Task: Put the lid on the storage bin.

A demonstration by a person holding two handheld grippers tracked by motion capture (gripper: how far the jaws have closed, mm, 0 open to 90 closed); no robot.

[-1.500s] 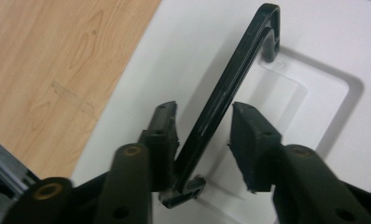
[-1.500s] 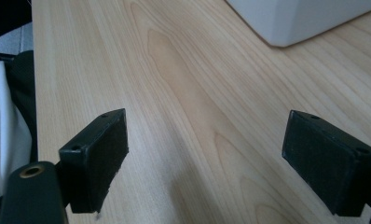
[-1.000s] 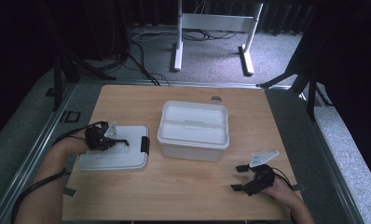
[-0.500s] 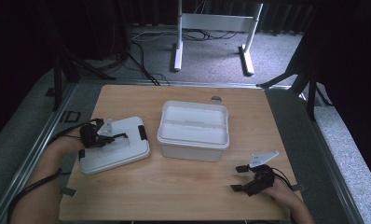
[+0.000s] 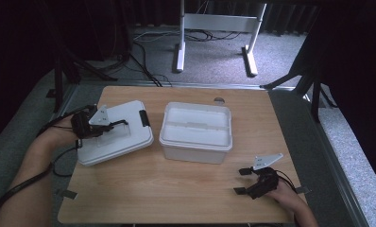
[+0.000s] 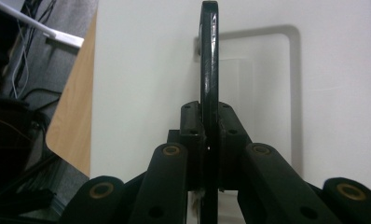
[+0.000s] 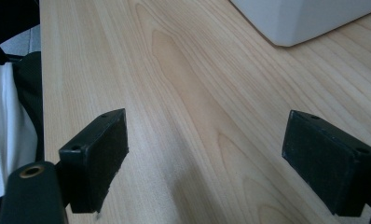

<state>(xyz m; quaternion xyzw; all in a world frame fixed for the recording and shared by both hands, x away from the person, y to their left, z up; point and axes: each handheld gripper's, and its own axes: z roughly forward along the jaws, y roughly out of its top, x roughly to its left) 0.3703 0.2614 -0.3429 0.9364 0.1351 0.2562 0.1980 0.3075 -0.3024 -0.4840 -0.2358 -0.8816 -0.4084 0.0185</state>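
Between the left gripper's (image 5: 111, 125) fingers sits the thin black handle (image 6: 209, 70) of the white lid (image 5: 115, 133), clamped tight on both sides. That lid hangs tilted over the table (image 5: 176, 189), just left of the open white box (image 5: 195, 132), with its black latch (image 5: 144, 117) on the edge facing the box. Well to the right of the box and nearer the person, the right gripper (image 5: 243, 180) rests low on the wood, its fingers (image 7: 99, 154) spread wide with nothing between them.
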